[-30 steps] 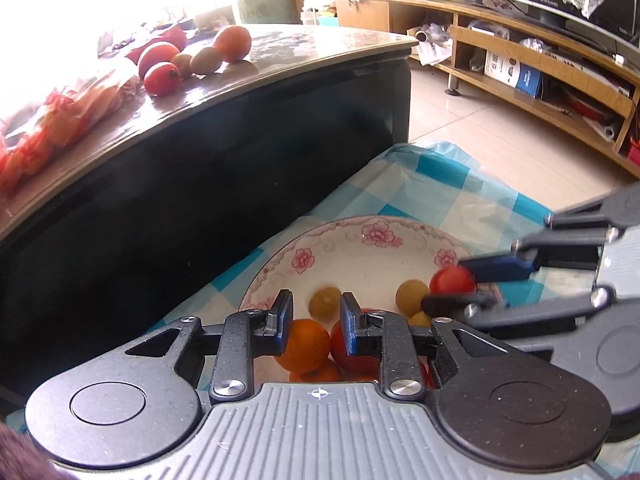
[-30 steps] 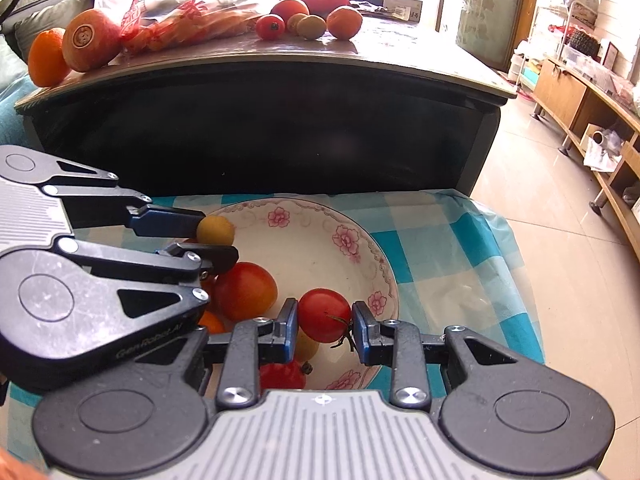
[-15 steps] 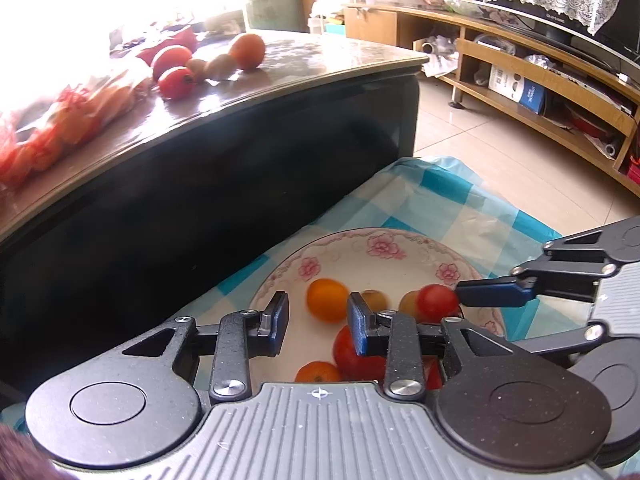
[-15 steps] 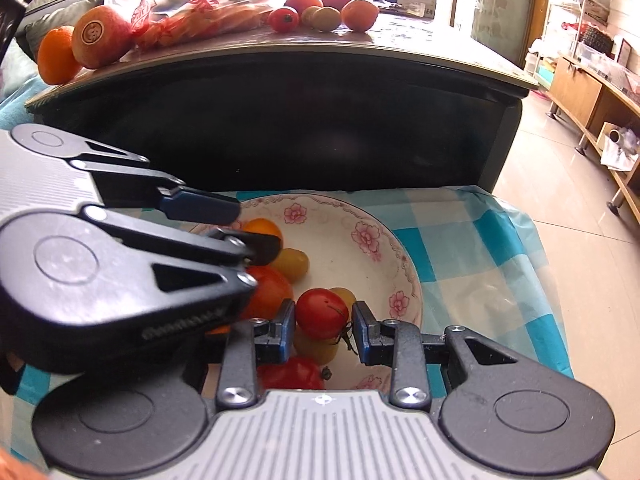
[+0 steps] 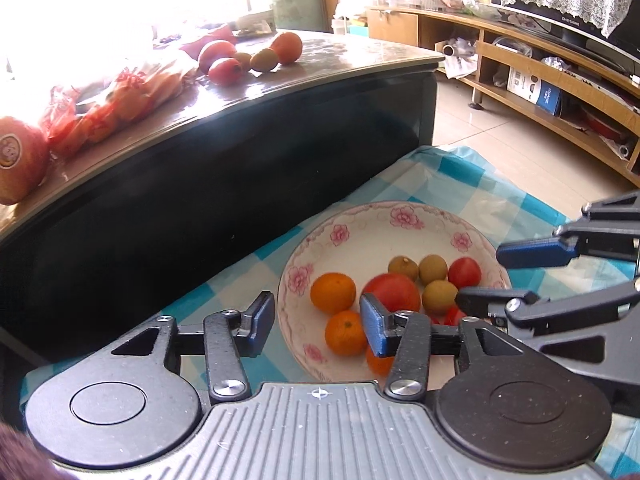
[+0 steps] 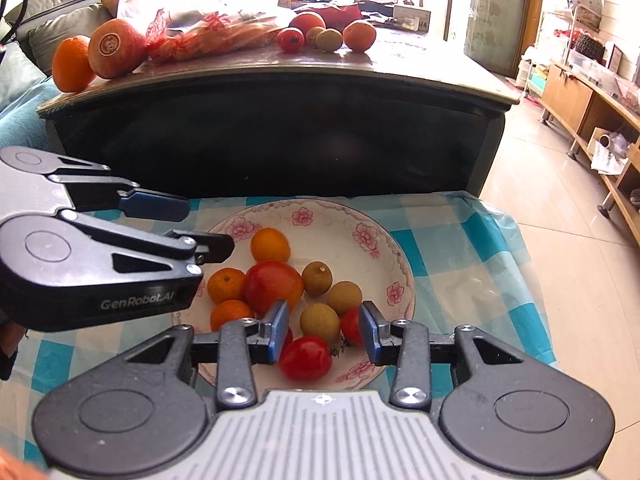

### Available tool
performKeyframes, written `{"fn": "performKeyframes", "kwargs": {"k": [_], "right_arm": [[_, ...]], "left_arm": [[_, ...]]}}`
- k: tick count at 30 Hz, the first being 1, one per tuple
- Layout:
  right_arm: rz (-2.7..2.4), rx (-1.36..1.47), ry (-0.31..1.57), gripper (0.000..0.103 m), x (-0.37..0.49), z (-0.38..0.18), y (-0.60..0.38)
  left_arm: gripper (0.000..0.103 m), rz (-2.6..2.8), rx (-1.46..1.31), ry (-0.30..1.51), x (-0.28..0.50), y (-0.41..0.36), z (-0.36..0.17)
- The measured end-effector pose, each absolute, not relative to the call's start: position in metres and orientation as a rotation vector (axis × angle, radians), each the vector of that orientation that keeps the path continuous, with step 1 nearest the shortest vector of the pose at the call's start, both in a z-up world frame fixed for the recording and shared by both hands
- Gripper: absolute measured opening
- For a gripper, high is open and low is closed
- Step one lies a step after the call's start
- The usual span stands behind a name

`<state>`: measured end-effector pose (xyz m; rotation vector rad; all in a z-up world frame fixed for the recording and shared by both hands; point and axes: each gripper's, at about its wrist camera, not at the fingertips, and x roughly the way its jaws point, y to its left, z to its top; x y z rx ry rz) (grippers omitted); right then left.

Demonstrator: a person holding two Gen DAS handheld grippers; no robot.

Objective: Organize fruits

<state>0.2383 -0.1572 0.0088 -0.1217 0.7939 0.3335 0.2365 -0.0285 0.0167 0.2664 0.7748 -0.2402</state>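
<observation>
A white plate with pink flowers (image 5: 400,216) (image 6: 332,210) lies on a blue checked cloth. It holds several fruits: small oranges (image 5: 333,292) (image 6: 270,245), a large tomato (image 5: 394,292) (image 6: 274,286), brown longans (image 5: 433,268) (image 6: 317,278) and small red tomatoes (image 5: 464,272) (image 6: 306,358). My left gripper (image 5: 316,324) (image 6: 188,226) hovers over the plate's near-left rim. Its jaws are opening and nothing is pressed between them. My right gripper (image 6: 324,332) (image 5: 508,276) hangs over the plate's near edge. Its jaws are opening too, with fruit lying loose below them.
A dark low table (image 6: 280,132) stands right behind the plate. On its top lie an apple (image 6: 116,54), an orange (image 6: 72,64), a bag of produce (image 6: 208,36) and more fruit (image 6: 329,39). A wooden TV shelf (image 5: 540,68) lines the tiled floor at right.
Both grippers have drawn back from the plate and opened. The right one has let go of the small tomato, now in the plate. The left one has released its small fruit.
</observation>
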Motion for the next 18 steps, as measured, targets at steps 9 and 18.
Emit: {"fn": "performKeyframes", "kwargs": {"k": [9,18], "right_arm": [[0.301,-0.173,0.751,0.042,0.215,0.022,-0.149],[0.263,-0.159,0.744,0.043,0.199,0.028,-0.15]], "left_arm": [[0.072,-0.203,0.257,0.742,0.215,-0.023,0.022],[0.078,-0.16,0.266,0.726,0.197,-0.018,0.025]]}}
